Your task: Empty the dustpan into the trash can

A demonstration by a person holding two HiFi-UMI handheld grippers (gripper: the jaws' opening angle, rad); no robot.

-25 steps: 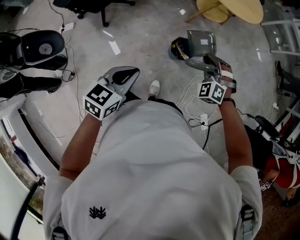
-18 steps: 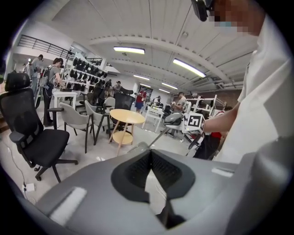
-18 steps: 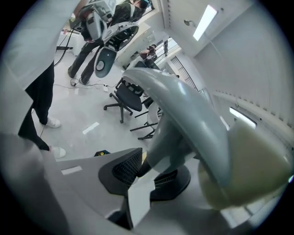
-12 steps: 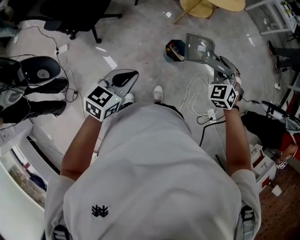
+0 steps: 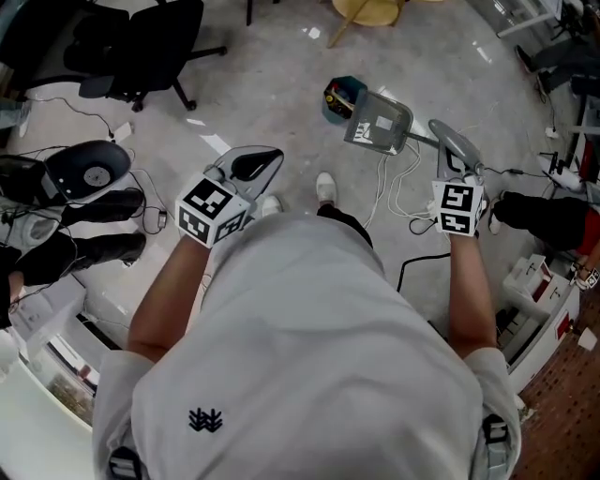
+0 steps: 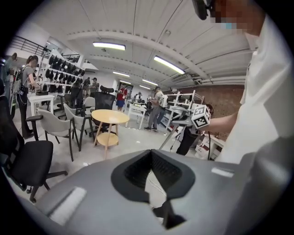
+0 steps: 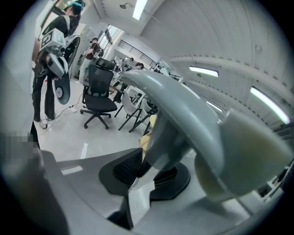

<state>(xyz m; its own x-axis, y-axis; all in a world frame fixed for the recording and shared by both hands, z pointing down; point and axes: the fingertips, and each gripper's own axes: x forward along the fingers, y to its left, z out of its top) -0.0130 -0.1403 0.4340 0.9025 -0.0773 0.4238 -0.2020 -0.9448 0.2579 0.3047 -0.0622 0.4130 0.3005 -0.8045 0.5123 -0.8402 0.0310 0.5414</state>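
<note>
A grey dustpan hangs over the floor, its pan overlapping the edge of a small dark trash can with yellow showing inside. My right gripper is shut on the dustpan's long handle, to the right of the pan. In the right gripper view the grey handle runs up from between the black pads. My left gripper hangs at the left, well apart from both. In the left gripper view its pads meet at the tips with nothing between them.
White cables lie on the floor below the dustpan, beside the person's white shoes. A black office chair stands at the upper left, a round wooden table at the top. Black equipment sits left, boxes right.
The right gripper has swung out to the right with the dustpan, and the pan now sits lower, against the trash can's right side. The left gripper has barely moved.
</note>
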